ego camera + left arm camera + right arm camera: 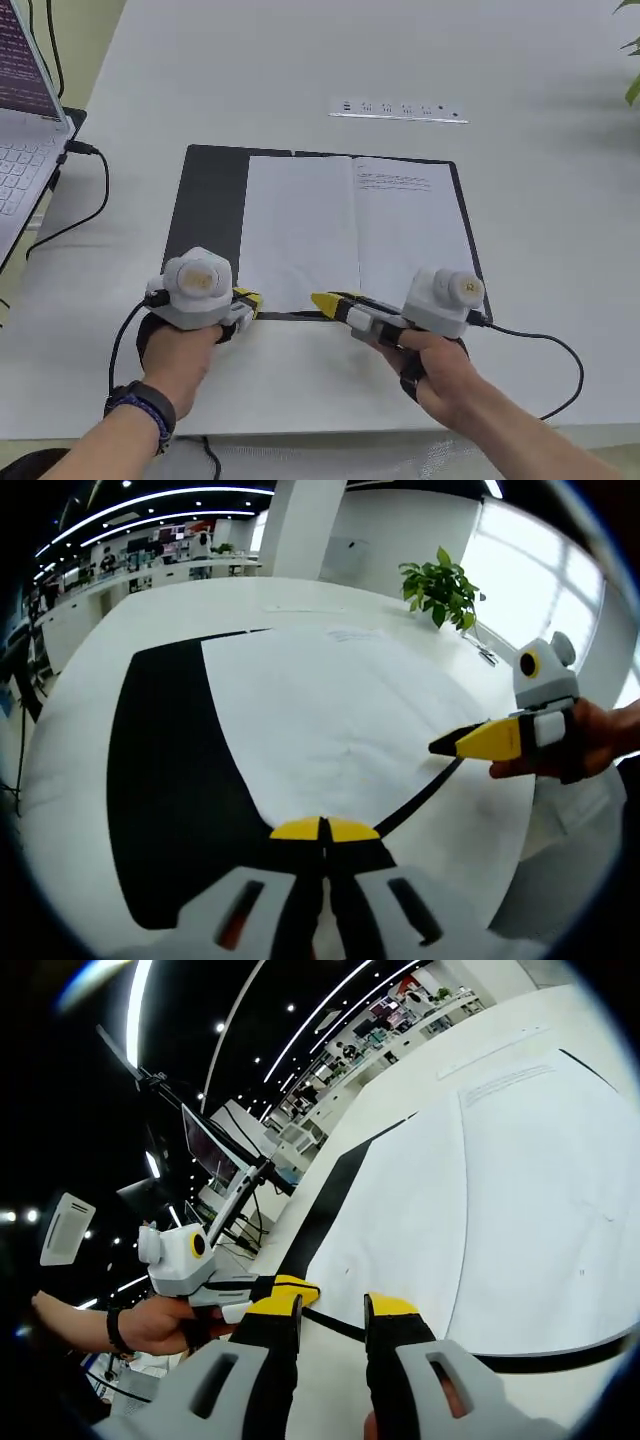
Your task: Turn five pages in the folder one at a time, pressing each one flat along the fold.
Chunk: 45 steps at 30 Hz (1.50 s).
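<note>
Hovering low at the near edge of the open folder [210, 210], both tongs point inward at each other. The left tongs [247, 299] are clenched, tips met at the near corner of the left page [300, 225], where the white paper meets the black cover. The right tongs [325, 300] are released, with a clear gap showing in the right gripper view, and nothing is between them.

Key relation: the fold [355, 230] runs straight away from the tongs, and its near end is just outboard of the right tips. The right page [410, 230] lies ahead of and outboard of the right tongs, so that hand is likely the nearer one for the next turn. The page's free long edge runs parallel to the fold, further outboard again.

Hard to tell:
- whether the left tongs have pinched any paper
- how many sheets are stacked on each side
- the folder's near outboard corner, which is covered by the right gripper body in the head view
- the print at the far end of the right page, too small to read
</note>
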Tool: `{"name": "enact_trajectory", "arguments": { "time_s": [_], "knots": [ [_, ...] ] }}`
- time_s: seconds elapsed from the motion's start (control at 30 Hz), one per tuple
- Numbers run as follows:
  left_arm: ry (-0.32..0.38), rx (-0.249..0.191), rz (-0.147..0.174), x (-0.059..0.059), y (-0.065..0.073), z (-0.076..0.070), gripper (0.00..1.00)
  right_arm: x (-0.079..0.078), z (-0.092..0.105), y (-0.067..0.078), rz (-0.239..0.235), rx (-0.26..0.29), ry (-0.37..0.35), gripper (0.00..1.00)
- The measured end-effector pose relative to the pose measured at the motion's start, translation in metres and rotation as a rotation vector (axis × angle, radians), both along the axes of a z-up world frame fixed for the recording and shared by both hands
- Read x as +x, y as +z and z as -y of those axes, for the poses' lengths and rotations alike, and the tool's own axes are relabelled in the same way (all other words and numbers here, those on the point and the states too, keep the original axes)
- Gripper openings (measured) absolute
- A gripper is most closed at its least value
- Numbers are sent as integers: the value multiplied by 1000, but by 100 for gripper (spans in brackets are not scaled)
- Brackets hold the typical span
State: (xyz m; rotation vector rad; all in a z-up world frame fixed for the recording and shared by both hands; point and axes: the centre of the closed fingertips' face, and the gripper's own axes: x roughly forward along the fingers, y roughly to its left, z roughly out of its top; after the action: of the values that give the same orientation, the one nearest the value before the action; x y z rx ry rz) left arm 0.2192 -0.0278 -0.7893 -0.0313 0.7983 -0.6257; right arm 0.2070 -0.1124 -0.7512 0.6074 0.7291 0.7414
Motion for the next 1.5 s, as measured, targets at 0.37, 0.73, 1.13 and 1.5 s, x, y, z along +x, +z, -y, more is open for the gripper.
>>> {"name": "enact_trajectory", "arguments": {
  "time_s": [0.37, 0.73, 1.13, 1.5],
  "knots": [
    [9, -3, -3, -1, 0, 0, 0, 58, 27, -2, 60, -39, -41, 13],
    [30, -4, -5, 0, 2, 0, 0, 105, 42, -12, 69, -43, -73, 2],
    [26, -9, -15, -1, 6, 1, 0, 129, 45, -19, 76, -12, -88, 0],
    [32, -10, -19, -1, 8, 2, 0, 157, 33, -2, 106, -1, -126, 0]
  ]
}}
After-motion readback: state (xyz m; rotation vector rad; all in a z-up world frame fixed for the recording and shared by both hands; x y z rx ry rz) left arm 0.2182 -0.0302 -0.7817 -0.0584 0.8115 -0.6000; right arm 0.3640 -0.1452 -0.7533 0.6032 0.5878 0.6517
